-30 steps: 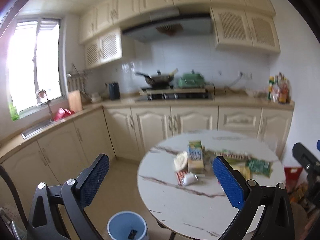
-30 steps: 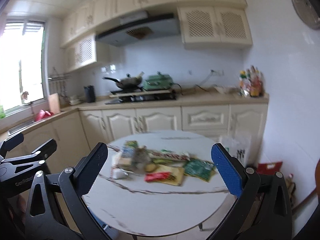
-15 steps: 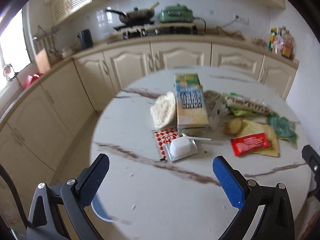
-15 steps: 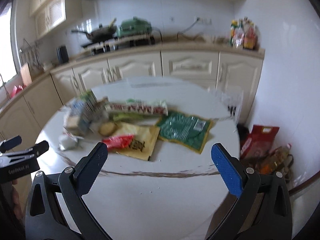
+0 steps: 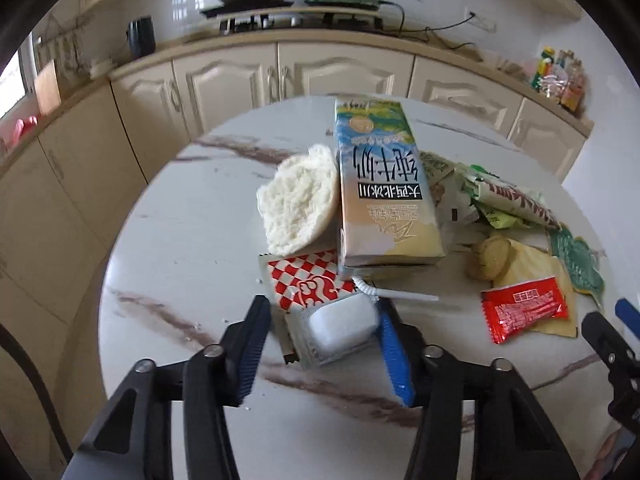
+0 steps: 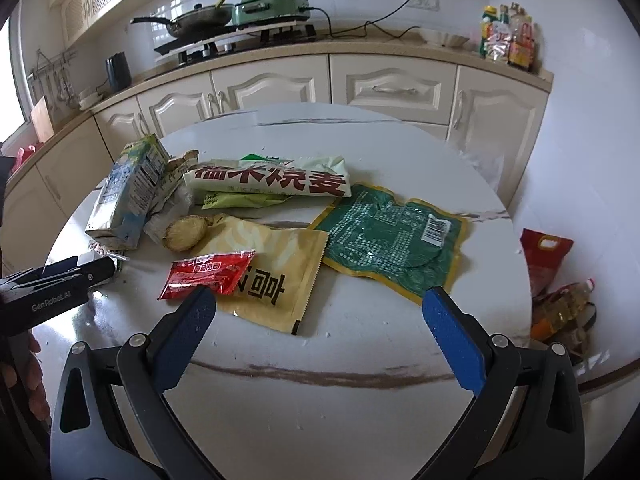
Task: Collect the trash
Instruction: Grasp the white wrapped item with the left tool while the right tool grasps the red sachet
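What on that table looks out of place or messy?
The milk carton lies on its side on the round table among empty wrappers, with a loose straw beside it. A half-eaten biscuit sits on the yellow packet. Small crumbs dot the tabletop.

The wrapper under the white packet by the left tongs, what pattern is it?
Red-and-white checks on the wrapper, clearest in the left wrist view.

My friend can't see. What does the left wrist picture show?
The left gripper has its blue fingers around a small white packet on a round marble table. Behind it lie a milk carton, a red-checked wrapper and other trash.
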The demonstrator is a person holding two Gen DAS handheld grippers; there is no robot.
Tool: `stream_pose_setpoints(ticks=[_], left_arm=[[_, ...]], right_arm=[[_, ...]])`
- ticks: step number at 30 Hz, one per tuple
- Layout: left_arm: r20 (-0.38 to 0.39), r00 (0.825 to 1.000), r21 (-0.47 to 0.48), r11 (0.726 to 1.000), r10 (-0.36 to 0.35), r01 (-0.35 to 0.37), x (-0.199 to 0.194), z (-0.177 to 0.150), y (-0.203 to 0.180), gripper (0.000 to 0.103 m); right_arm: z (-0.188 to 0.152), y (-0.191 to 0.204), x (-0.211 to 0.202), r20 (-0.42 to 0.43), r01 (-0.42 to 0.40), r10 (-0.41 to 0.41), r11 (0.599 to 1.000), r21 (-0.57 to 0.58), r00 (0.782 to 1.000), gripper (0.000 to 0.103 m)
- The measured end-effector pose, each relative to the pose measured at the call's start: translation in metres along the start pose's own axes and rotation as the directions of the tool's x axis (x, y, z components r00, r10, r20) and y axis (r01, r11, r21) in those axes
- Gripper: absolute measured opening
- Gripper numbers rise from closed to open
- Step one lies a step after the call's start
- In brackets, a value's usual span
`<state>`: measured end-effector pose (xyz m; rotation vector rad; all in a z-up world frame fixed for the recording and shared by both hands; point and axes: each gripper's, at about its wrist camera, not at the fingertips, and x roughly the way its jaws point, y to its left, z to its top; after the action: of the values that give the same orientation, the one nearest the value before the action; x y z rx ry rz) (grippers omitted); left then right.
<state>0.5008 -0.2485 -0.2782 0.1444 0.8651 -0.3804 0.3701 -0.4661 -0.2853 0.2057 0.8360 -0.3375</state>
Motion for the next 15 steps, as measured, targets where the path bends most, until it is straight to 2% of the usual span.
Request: stream_pose_setpoints(ticks=[6, 11, 15], left_arm=[[0.007, 0.999, 0.003, 0.999, -0.037, 0.037, -0.008, -0.01, 0.012, 0.039], [0.035, 0.998, -0.009, 0.999, -0.05, 0.05, -0.039, -0.022, 0.024, 0.039], [0.053, 0.997, -0.017, 0.998, -0.057, 0.058, -0.064, -0.031, 0.033, 0.039]], right_arm=[[0.006, 0.022, 0.006, -0.011, -0.051, 0.05, 0.998, -0.042, 0.999, 0.103], [0.008, 0.042, 0.012, -0.029, -0.093, 0.09, 0.992, -0.084, 0.995, 0.102], [0.011, 0.053, 0.022, -0.051, -0.093, 0.089, 0.992, -0.079, 0.995, 0.092]])
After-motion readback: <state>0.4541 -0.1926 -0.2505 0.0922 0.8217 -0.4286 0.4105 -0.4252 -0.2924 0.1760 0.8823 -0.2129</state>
